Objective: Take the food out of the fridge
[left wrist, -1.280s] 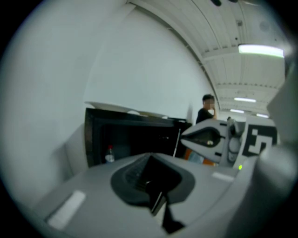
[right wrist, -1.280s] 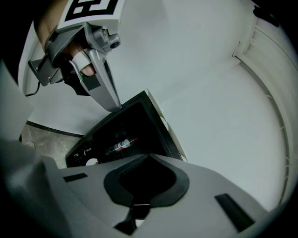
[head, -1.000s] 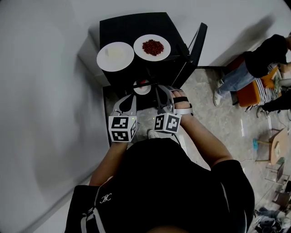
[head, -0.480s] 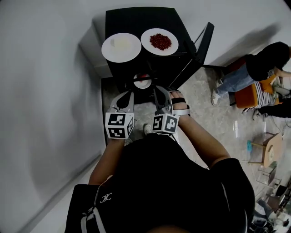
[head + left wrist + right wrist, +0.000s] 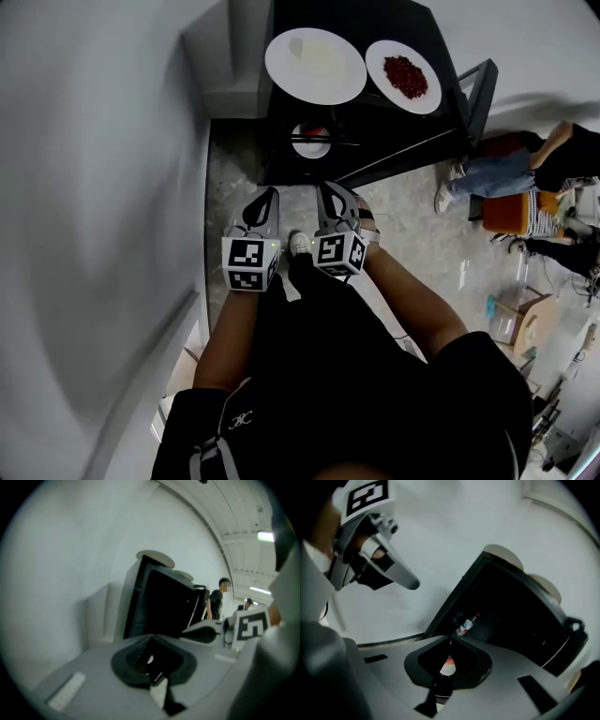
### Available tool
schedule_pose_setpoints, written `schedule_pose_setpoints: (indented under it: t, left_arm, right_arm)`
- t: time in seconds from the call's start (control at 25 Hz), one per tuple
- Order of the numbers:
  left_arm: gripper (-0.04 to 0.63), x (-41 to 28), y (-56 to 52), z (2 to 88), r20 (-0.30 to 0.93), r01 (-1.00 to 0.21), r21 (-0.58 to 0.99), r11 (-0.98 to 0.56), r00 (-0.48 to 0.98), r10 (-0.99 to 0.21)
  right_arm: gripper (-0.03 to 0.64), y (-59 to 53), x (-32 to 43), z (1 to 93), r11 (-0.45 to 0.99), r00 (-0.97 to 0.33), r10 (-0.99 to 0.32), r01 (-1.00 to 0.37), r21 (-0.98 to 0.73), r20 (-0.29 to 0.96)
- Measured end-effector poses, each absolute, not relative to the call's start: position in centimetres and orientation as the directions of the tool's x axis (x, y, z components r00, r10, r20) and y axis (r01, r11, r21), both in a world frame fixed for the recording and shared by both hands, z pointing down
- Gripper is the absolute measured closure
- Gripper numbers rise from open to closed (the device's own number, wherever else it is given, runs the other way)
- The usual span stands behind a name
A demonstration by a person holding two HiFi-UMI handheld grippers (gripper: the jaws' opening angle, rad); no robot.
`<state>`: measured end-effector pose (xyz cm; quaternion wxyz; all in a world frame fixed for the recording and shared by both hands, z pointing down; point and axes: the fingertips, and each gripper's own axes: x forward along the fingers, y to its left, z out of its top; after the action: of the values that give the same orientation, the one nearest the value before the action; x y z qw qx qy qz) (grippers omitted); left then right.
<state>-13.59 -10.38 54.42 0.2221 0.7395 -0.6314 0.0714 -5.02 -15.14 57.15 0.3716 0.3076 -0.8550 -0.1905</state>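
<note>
The black mini fridge (image 5: 375, 131) stands open, its door (image 5: 474, 90) swung to the right. On its top sit a white plate of pale food (image 5: 315, 64) and a white plate of red food (image 5: 405, 77). Inside it are a small dish with red food (image 5: 311, 141) and a bottle (image 5: 466, 625). My left gripper (image 5: 267, 193) and right gripper (image 5: 327, 187) hang side by side low in front of the opening, apart from it. Both are shut and hold nothing. The left gripper view shows the fridge (image 5: 164, 606) ahead and the right gripper (image 5: 206, 632) beside it.
A white wall (image 5: 103, 187) runs close along the left. Stone floor (image 5: 422, 234) lies in front of the fridge, with my shoe (image 5: 300, 244) under the grippers. People (image 5: 525, 169) and an orange chair (image 5: 511, 211) are at the right, past the door.
Both grippers have sunk lower in front of the fridge and stay shut. The head view has swung, so the fridge now sits higher and further right in the picture.
</note>
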Motion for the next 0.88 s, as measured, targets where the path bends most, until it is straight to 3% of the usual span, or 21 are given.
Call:
schedule_pose_setpoints:
  t: [0.16,0.24,0.32,0.4,0.56,0.72,0.88]
  left_arm:
    - [0.597,-14.6,-10.3,58.7,0.397,-0.959,0.262,-0.106,0.208,-0.894]
    - [0.595,-15.2,-10.5,60.9,0.405,-0.958,0.269,-0.104,0.210,-0.890]
    - [0.595,-15.7,-11.0,63.0,0.411,-0.956,0.277,-0.095,0.207,-0.887]
    - [0.595,-16.1,-12.0,64.8,0.408,-0.954,0.286,-0.085,0.202,-0.890]
    - [0.595,-16.4,-13.5,68.3,0.397,-0.950,0.307,-0.066,0.191,-0.898]
    - [0.595,-16.4,-13.6,71.6,0.412,-0.949,0.308,-0.063,0.193,-0.890]
    - [0.595,-16.6,-13.4,74.1,0.424,-0.951,0.304,-0.051,0.183,-0.887]
  right_arm:
    - [0.615,-17.2,-4.7,63.4,0.731,-0.558,-0.604,-0.673,0.117,0.569]
    - [0.615,-18.6,-3.9,66.8,0.598,-0.575,-0.575,-0.781,-0.180,0.582]
    - [0.614,-20.1,-3.1,70.4,0.384,-0.603,-0.556,-0.797,-0.466,0.572]
    - [0.572,-21.5,-2.9,73.8,0.197,-0.648,-0.560,-0.710,-0.676,0.516]
    - [0.515,-24.5,-2.6,79.9,-0.052,-0.665,-0.636,-0.469,-0.882,0.391]
    - [0.515,-27.3,-0.5,87.5,-0.272,-0.576,-0.731,-0.246,-0.930,0.367]
    - [0.514,-29.4,-0.1,93.1,-0.369,-0.538,-0.737,-0.186,-0.910,0.409]
